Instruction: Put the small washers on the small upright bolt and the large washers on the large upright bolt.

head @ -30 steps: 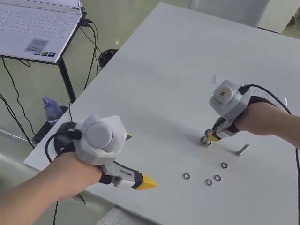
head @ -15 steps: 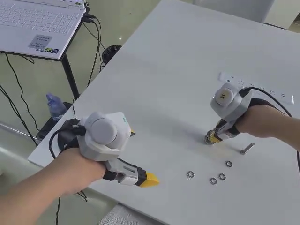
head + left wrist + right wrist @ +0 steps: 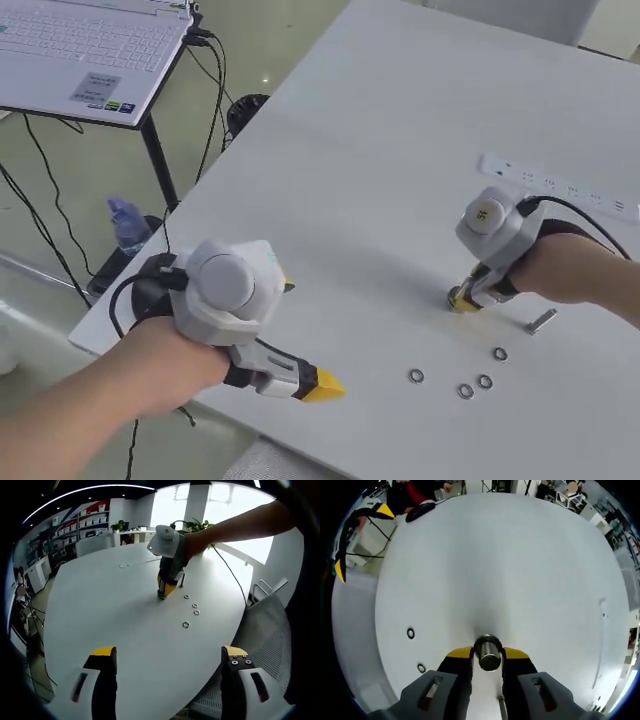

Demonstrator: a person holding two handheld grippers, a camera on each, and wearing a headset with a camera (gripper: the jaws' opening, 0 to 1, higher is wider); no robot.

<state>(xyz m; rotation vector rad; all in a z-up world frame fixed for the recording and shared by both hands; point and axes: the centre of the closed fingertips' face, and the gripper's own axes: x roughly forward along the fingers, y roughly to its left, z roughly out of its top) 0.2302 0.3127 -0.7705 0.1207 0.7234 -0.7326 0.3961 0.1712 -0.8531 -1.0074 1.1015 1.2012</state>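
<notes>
My right gripper [image 3: 463, 301] is shut on the large bolt [image 3: 488, 652], whose tip rests on the white table [image 3: 380, 180]; the bolt's round end faces the right gripper view. The small bolt [image 3: 541, 321] lies on its side just right of it. Several small washers [image 3: 416, 376] are scattered on the table in front of that gripper, and two show as washers [image 3: 410, 633] in the right gripper view. My left gripper [image 3: 169, 652] hangs open and holds nothing near the table's front edge, well to the left of the washers [image 3: 185, 624].
A white power strip [image 3: 560, 185] lies at the back right of the table. A laptop [image 3: 80, 50] sits on a stand off the table's left side, with cables and a bottle [image 3: 128, 222] on the floor below. A mesh chair [image 3: 270, 630] stands by the table edge.
The head camera has shifted a little. Both grippers keep their places, and the right one stays shut on the large bolt.
</notes>
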